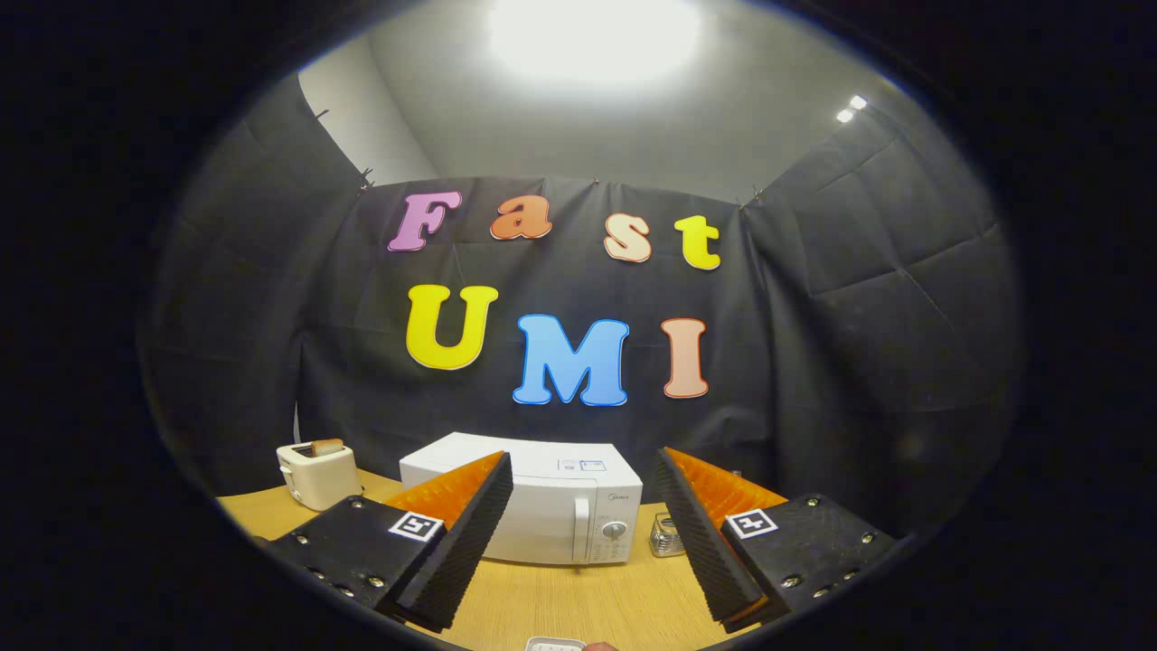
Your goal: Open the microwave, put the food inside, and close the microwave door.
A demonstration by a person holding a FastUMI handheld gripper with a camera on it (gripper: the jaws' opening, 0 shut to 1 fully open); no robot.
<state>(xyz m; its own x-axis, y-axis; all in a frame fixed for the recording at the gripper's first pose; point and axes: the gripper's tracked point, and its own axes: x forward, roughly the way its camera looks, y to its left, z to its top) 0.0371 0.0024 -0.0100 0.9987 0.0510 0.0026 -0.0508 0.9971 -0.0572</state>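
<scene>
Toaster [318, 474], glass jar [665, 535], table [578, 597]

Staged booth in lab, not real kitchen: black cloth wall [859, 298] pinned around my wooden desk [578, 597], white microwave [542, 506] and toaster [318, 474] set as props, bare ceiling light [592, 36] above.
</scene>
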